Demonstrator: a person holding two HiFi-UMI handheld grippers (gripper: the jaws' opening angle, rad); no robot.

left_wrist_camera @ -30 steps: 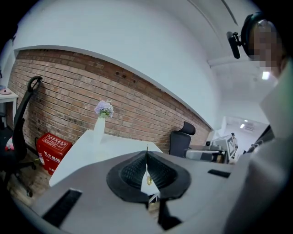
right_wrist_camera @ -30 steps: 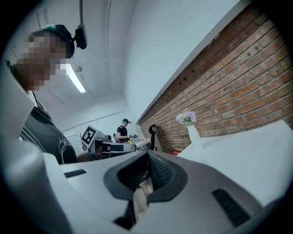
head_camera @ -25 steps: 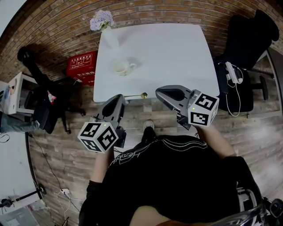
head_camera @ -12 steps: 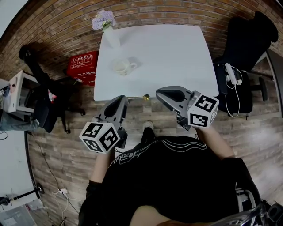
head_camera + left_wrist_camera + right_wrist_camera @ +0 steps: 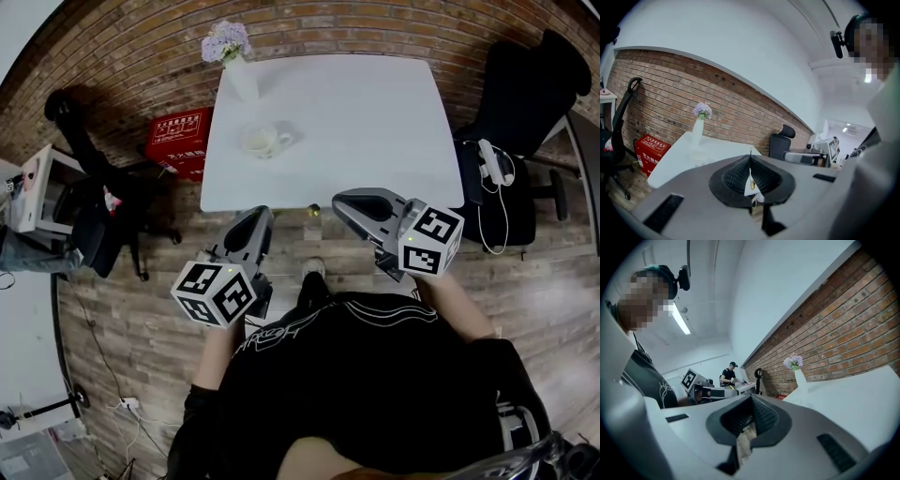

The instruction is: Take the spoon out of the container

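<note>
The cup (image 5: 262, 141) stands on the white counter (image 5: 375, 122) toward its far left; what it holds is too small to tell. Behind it, at the far left corner, a white vase (image 5: 239, 80) holds pale purple flowers (image 5: 225, 42).

The spoon (image 5: 312, 210) is out of the cup. The left gripper (image 5: 255, 217) holds it level, its gold bowl pointing right, just past the counter's near edge and above the wooden floor (image 5: 141, 328). The right gripper (image 5: 339, 202) hovers beside it, near the same edge, with its jaws together and nothing between them.

A second ago the spoon's bowl hung over the counter's near edge. It has since drawn back to just off that edge, the left gripper coming with it. The cup and vase have stayed put.

The left gripper view shows what the head view cannot: the left gripper (image 5: 750, 161) has its pads pressed together on the spoon (image 5: 752, 185), a gold glint in the slit. It also shows the vase (image 5: 697, 131) side-on against a brick wall (image 5: 661, 89). The right gripper view shows the right gripper (image 5: 750, 416) with its pads meeting, and a person in a cap (image 5: 728, 375) at a far desk, unseen from the head. Only the head view shows a red box (image 5: 178, 141) left of the counter.
</note>
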